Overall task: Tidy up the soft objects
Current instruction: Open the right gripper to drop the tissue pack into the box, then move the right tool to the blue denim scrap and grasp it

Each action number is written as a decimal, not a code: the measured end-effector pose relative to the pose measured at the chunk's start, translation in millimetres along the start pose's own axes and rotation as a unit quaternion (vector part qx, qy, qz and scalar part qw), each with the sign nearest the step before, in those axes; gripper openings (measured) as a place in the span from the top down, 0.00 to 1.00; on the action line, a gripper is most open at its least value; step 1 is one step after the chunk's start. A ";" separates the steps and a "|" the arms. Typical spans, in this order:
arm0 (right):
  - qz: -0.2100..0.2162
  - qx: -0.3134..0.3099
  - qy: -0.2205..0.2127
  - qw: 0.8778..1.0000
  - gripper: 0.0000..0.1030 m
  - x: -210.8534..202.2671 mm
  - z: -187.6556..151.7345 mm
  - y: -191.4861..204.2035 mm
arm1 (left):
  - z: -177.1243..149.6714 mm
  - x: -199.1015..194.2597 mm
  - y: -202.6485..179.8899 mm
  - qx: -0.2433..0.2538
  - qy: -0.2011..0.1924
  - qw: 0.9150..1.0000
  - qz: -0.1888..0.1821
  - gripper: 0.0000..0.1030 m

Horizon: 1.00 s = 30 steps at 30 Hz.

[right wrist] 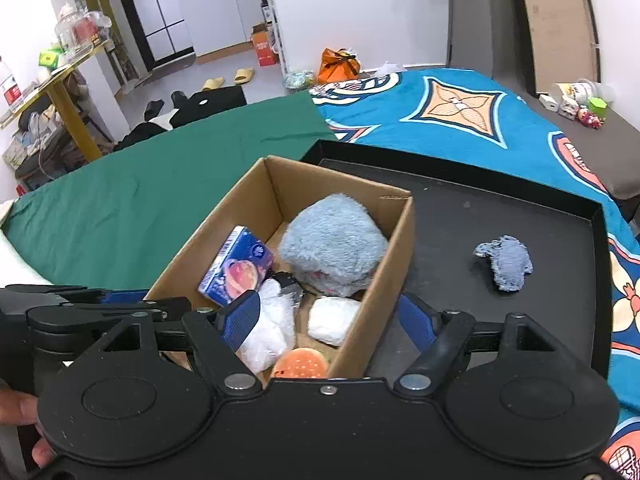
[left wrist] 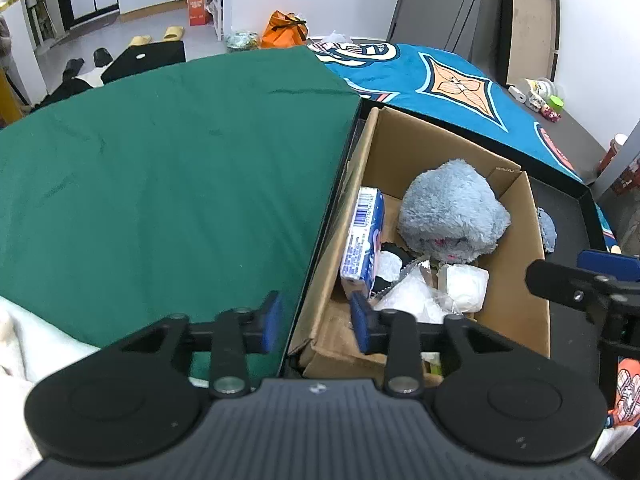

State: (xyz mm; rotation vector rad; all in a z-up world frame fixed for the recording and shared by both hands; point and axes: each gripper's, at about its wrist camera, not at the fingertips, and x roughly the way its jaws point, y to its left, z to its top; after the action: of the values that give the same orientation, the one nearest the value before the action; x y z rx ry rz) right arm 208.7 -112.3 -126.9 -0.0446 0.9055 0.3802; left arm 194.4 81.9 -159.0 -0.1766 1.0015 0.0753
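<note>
Left gripper (left wrist: 316,326) and right gripper (right wrist: 332,316): both spread, empty, above cardboard box (right wrist: 400,240) containing plush toy (right wrist: 332,248); grey cloth (right wrist: 505,262) on black tray (right wrist: 520,208)

Grey-blue plush (right wrist: 334,250), brown cardboard box (right wrist: 394,240), black tray (right wrist: 500,208), green cloth (left wrist: 160,160).

Left gripper (left wrist: 316,322) and right gripper (right wrist: 330,316) — both jaws spread, holding nothing
</note>
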 end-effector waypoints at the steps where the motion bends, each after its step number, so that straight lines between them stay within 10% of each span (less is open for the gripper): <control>1: -0.001 0.001 -0.001 1.000 0.27 -0.5 0.2 -2.3 | 0.6 -0.6 -0.6 0.000 -0.001 1.000 0.000 0.62; 16: -0.029 0.010 -0.012 0.999 0.27 5.8 9.3 -57.9 | 16.2 2.7 -27.0 0.021 0.001 0.999 0.036 0.37; 30: -0.042 0.021 -0.024 0.999 0.27 30.9 14.4 -109.2 | 25.6 19.4 -55.6 0.041 0.016 0.997 0.069 0.36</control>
State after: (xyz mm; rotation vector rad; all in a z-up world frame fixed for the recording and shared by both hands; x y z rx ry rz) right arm 274.0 -202.0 -155.1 -0.0345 0.8619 0.2837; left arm 234.1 31.6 -155.5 -0.0332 1.0457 0.1584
